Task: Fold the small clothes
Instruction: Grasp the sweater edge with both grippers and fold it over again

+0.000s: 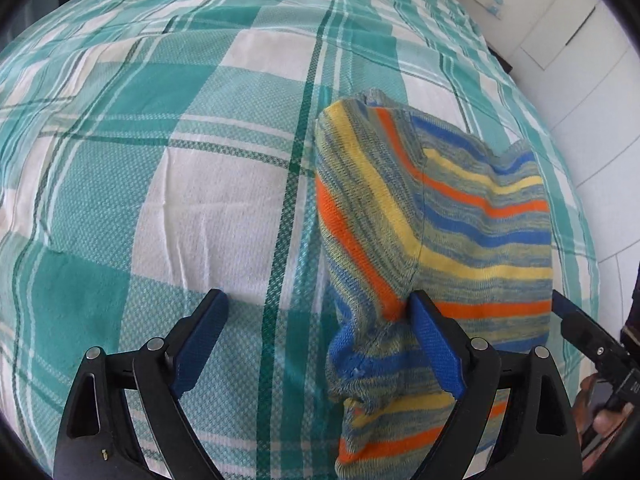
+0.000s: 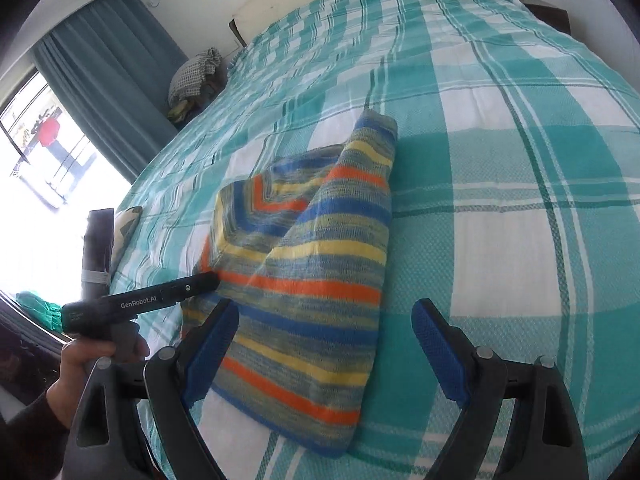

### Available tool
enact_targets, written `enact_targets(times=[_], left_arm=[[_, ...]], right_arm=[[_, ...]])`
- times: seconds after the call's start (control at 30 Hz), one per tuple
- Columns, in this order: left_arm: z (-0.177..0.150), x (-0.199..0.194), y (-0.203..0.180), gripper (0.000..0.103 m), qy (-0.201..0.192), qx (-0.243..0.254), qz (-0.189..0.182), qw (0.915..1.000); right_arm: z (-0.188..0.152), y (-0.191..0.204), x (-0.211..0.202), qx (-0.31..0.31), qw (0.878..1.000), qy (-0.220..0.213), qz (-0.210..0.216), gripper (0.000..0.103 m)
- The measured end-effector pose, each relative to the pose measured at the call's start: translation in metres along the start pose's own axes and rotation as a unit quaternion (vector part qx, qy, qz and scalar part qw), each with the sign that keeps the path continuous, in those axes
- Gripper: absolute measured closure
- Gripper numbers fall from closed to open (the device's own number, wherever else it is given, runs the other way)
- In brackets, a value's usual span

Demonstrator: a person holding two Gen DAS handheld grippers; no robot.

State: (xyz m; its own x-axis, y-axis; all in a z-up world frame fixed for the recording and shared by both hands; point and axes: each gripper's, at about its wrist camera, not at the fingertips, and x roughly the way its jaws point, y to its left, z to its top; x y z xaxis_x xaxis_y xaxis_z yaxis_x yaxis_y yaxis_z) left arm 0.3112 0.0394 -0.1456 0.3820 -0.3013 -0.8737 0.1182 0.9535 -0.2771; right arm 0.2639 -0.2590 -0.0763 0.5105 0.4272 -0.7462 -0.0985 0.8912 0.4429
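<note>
A small knitted garment [image 1: 436, 216] with blue, yellow, orange and grey stripes lies partly folded on the teal-and-white checked bed cover [image 1: 200, 184]. My left gripper [image 1: 316, 308] is open; its right finger presses on the garment's near part, its left finger is over bare cover. In the right wrist view the garment [image 2: 312, 264] lies folded between the fingers of my open right gripper [image 2: 324, 320]. The left gripper [image 2: 160, 296] reaches in from the left, its tip touching the garment's left edge.
The bed cover [image 2: 500, 184] stretches far ahead. A pile of clothes [image 2: 192, 76] sits at the bed's far left by teal curtains [image 2: 108, 64] and a bright window. White cupboards [image 1: 568, 32] stand to the right of the bed.
</note>
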Motion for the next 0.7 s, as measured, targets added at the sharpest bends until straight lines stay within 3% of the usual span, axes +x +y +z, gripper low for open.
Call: enact_targets(times=[0.07, 0.1, 0.13, 0.17, 0.27, 0.33, 0.6, 0.63, 0.7], left_arm=[[0.005, 0.005, -0.007, 0.015, -0.002, 0.011, -0.005, 0.9999], [0.006, 0.007, -0.010, 0.023, -0.004, 0.012, -0.005, 0.9999], [0.006, 0.009, -0.013, 0.062, -0.002, 0.017, -0.015, 0.9997], [0.006, 0.012, -0.018, 0.085, 0.011, 0.021, -0.028, 0.9993], [0.003, 0.000, -0.038, 0.088, -0.015, 0.049, 0.020, 0.9985], [0.003, -0.017, -0.041, 0.089, -0.036, 0.048, 0.014, 0.9981], [0.028, -0.101, -0.046, 0.089, -0.118, 0.042, -0.023, 0.9919], [0.033, -0.101, -0.048, 0.087, -0.124, 0.045, -0.019, 0.9910], [0.042, -0.083, -0.051, 0.073, -0.112, 0.050, 0.010, 0.9924]], right_arm=[[0.015, -0.009, 0.034, 0.016, 0.999, 0.030, 0.019, 0.026], [0.019, -0.012, 0.048, 0.025, 0.999, 0.041, 0.019, 0.044], [0.022, -0.011, 0.060, 0.023, 0.999, 0.047, 0.010, 0.062], [0.024, -0.005, 0.068, 0.007, 0.999, 0.052, -0.002, 0.069], [0.024, 0.025, 0.074, -0.064, 0.995, 0.057, -0.051, 0.078], [0.025, 0.040, 0.064, -0.092, 0.993, 0.037, -0.068, 0.080], [0.056, 0.080, 0.001, -0.122, 0.990, -0.057, -0.035, 0.080], [0.060, 0.082, -0.006, -0.122, 0.990, -0.065, -0.030, 0.080], [0.069, 0.079, -0.007, -0.114, 0.991, -0.069, -0.024, 0.077]])
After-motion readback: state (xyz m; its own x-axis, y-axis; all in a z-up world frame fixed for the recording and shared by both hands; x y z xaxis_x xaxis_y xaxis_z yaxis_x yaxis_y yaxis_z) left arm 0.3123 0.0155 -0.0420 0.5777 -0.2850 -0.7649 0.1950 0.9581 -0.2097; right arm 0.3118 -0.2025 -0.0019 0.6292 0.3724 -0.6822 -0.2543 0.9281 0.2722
